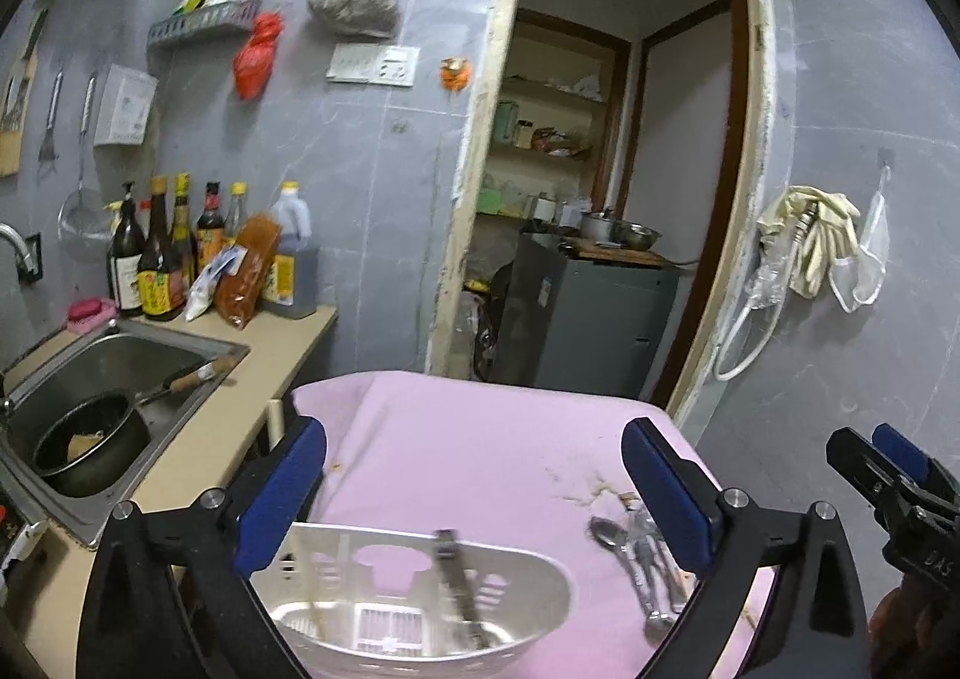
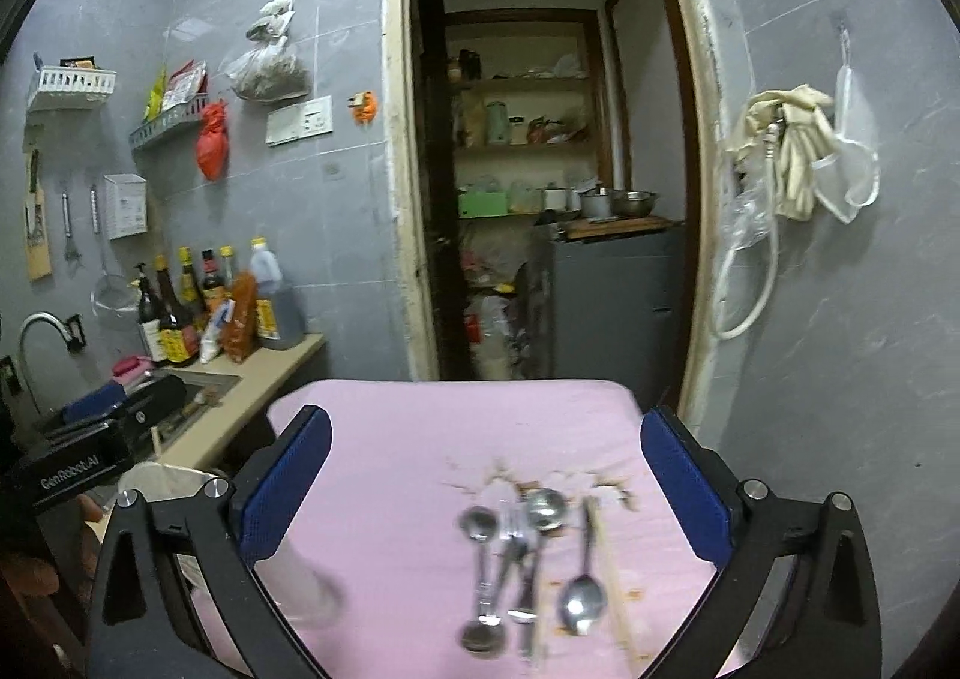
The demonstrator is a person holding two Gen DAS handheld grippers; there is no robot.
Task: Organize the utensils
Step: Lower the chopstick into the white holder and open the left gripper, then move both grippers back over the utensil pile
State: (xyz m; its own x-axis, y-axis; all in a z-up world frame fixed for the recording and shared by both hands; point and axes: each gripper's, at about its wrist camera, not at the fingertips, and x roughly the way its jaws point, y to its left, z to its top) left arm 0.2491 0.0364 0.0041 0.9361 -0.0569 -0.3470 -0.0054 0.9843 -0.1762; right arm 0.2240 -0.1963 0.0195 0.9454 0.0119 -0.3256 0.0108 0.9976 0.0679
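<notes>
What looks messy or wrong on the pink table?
Brownish stains are splattered on the pink cloth just beyond the loose pile of spoons, like spilled sauce. The spoons lie jumbled, not yet in the white basket.

Grey marble-look wall tiles surround an open doorway with a worn cream frame, beyond which wooden pantry shelves and a grey cabinet topped with metal pots stand in dim light. To the left, a beige countertop holds a steel sink, with sauce bottles ranged against the wall under a socket panel and hanging bags. Pale rubber gloves hang from a hook right of the doorway, and a pink-covered table fills the foreground.
</notes>
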